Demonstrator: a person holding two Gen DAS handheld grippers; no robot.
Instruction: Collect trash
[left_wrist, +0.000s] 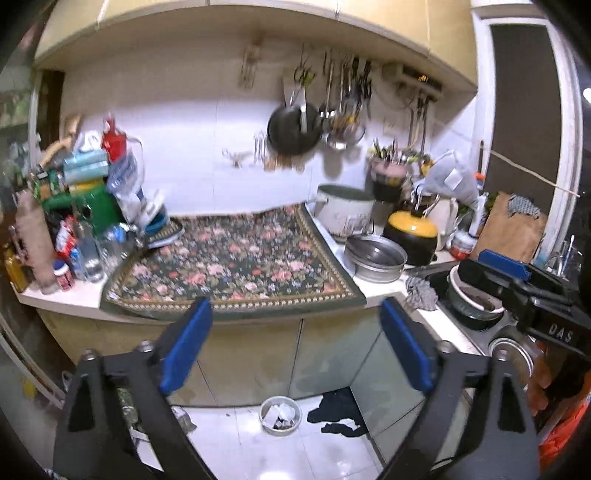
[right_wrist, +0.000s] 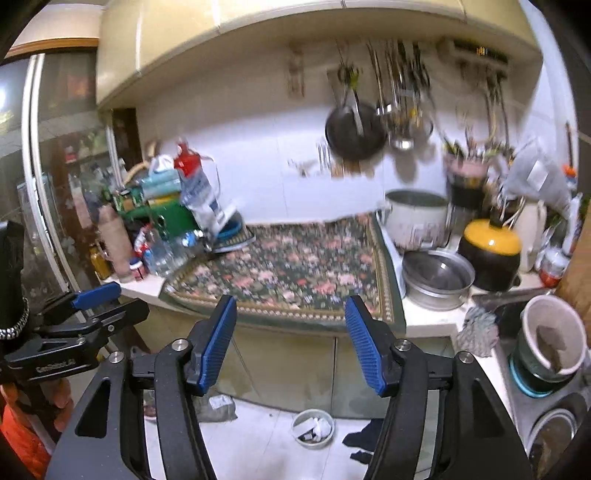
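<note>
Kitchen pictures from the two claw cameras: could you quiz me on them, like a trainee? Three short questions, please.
1. True or false: both the left claw and the right claw are open and hold nothing.
2. Where does the small bin stand: A on the counter, B on the floor by the cabinet, C in the sink?
3. Fill in: a ____ cloth covers the counter.

Key: 1 true; 2 B; 3 flowered.

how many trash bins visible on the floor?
1. A small round bin with crumpled paper in it, standing on the white floor tiles before the cabinet doors, left of a dark cloth. Others may be hidden behind the grippers.
</note>
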